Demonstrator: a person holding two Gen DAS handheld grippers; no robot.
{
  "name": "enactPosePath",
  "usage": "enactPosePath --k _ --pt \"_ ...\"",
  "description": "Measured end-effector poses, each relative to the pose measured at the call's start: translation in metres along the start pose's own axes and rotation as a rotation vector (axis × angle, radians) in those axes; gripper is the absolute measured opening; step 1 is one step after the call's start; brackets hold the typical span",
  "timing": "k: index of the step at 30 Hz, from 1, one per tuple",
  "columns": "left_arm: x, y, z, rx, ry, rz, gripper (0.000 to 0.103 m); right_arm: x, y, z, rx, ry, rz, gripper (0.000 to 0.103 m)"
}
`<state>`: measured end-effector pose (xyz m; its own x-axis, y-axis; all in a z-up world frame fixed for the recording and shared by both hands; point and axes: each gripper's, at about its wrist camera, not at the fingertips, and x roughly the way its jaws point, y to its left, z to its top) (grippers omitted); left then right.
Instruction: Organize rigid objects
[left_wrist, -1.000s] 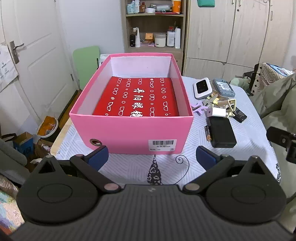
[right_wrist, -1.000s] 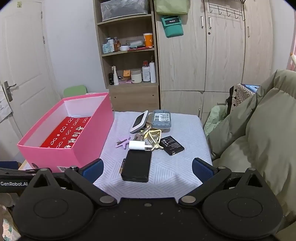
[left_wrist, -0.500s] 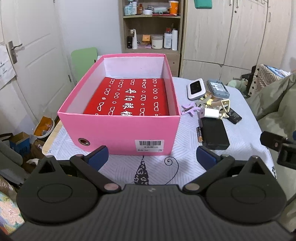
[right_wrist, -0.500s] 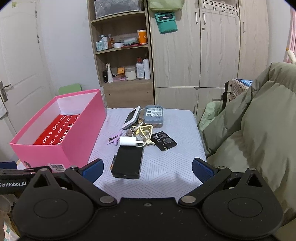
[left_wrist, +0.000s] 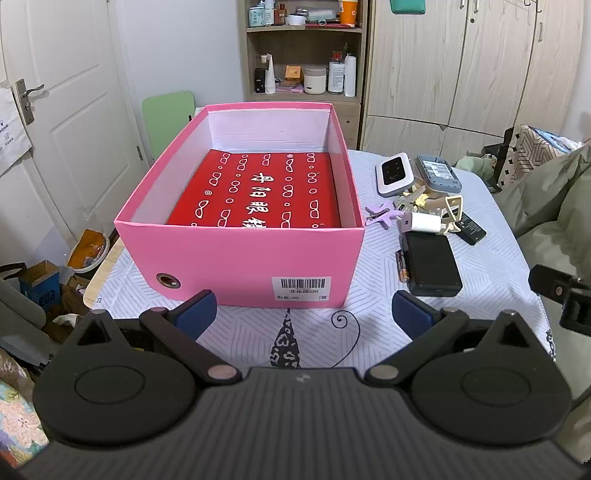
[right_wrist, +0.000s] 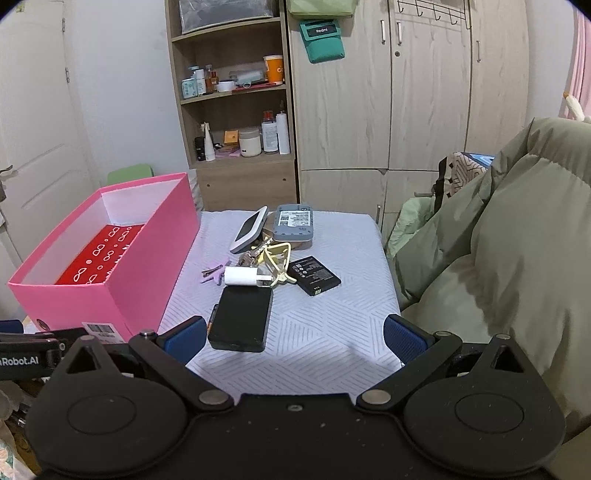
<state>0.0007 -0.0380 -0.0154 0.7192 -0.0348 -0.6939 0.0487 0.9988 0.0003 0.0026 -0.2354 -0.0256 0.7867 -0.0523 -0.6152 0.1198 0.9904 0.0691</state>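
Both hand-held grippers pull back, left (left_wrist: 303, 312) and right (right_wrist: 293, 338) spread wide and empty; power bank (right_wrist: 240, 317) awaits, pink box (left_wrist: 240, 254) open.

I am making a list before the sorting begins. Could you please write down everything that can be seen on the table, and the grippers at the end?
Box: 1, pink, left part of table, open, red printed sheet inside.
Power bank: 1, black, nearest of the pile right of box.
AA battery: 1, dark and orange, along the power bank's left edge.
Charger plug: 1, white, just behind power bank.
Flat battery: 1, black, right of plug.
Hair clips: purple, count unclear, beside box.
Pocket router: 1, white, far side.
Grey device: 1, far side.
Left gripper: open, empty.
Right gripper: open, empty.
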Motion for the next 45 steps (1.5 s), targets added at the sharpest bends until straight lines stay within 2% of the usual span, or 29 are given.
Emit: enactPosePath --k 45 --pt "0.0068 0.0035 -0.0036 0.007 0.013 -0.016 0.103 0.0067 -0.0003 -0.0049 -0.005 0.017 -0.025 0.103"
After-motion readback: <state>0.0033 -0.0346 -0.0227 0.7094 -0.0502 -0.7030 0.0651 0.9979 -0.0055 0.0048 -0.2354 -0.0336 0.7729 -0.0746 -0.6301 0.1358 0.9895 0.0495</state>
